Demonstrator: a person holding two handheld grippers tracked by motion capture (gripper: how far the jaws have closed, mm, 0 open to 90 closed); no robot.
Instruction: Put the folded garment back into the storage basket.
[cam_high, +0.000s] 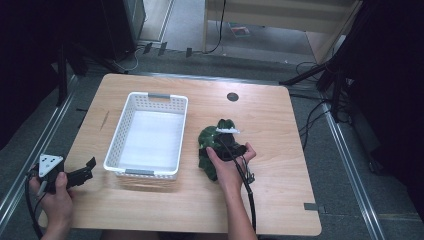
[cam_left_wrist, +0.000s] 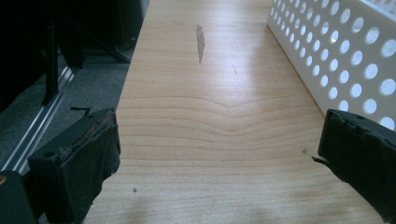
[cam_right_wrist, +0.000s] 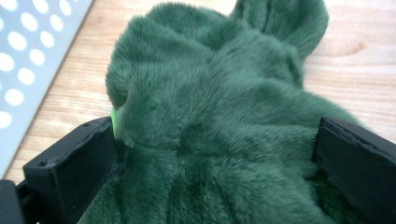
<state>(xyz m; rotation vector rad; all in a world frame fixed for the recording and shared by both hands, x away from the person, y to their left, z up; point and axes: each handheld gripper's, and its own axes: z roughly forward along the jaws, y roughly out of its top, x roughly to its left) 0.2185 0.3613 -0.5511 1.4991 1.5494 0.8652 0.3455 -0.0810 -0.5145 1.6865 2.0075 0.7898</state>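
A dark green plush toy (cam_high: 206, 142) lies on the wooden table just right of a white perforated basket (cam_high: 119, 131). My right gripper (cam_high: 223, 145) is lowered over the toy. In the right gripper view its jaws stand wide apart on either side of the green fur (cam_right_wrist: 210, 93), so the right gripper (cam_right_wrist: 215, 140) is open around the toy. My left gripper (cam_high: 90, 167) hovers at the table's front left, beside the basket's near left corner. Seen in its own view, the left gripper (cam_left_wrist: 219, 140) is open with bare wood between its jaws.
The basket wall (cam_left_wrist: 345, 42) runs close along the left gripper's right side, and the basket is empty. A dark streak (cam_left_wrist: 200, 42) marks the wood ahead. A round black grommet (cam_high: 232, 97) sits at the table's back. The table's left edge drops to floor rails (cam_high: 30, 150).
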